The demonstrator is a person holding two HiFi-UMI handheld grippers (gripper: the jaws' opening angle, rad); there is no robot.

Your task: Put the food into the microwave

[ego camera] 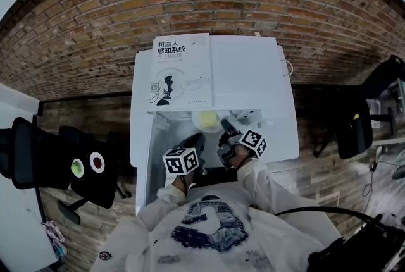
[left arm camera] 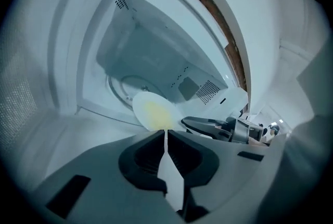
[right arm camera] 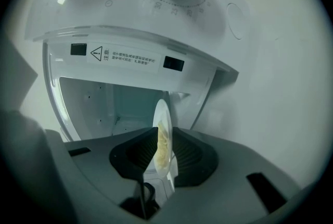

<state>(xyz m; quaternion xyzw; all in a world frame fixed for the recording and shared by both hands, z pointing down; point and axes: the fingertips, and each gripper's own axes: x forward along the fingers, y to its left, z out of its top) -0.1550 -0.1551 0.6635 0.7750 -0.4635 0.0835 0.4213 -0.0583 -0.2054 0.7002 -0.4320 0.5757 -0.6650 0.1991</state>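
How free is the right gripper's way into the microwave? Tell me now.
Probably free. The microwave stands open, the right gripper holds the plate just before the opening, and inside shows only the turntable. The left gripper sits beside, not ahead.

One microwave (ego camera: 253,90), one book (ego camera: 182,71), one plate of food (ego camera: 209,120), two grippers (ego camera: 199,136) (ego camera: 223,129).

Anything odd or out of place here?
Only the book: it lies flat on top of the microwave, an odd spot for it. No spill seen from the plate; the left gripper and the right gripper both clamp its rim.
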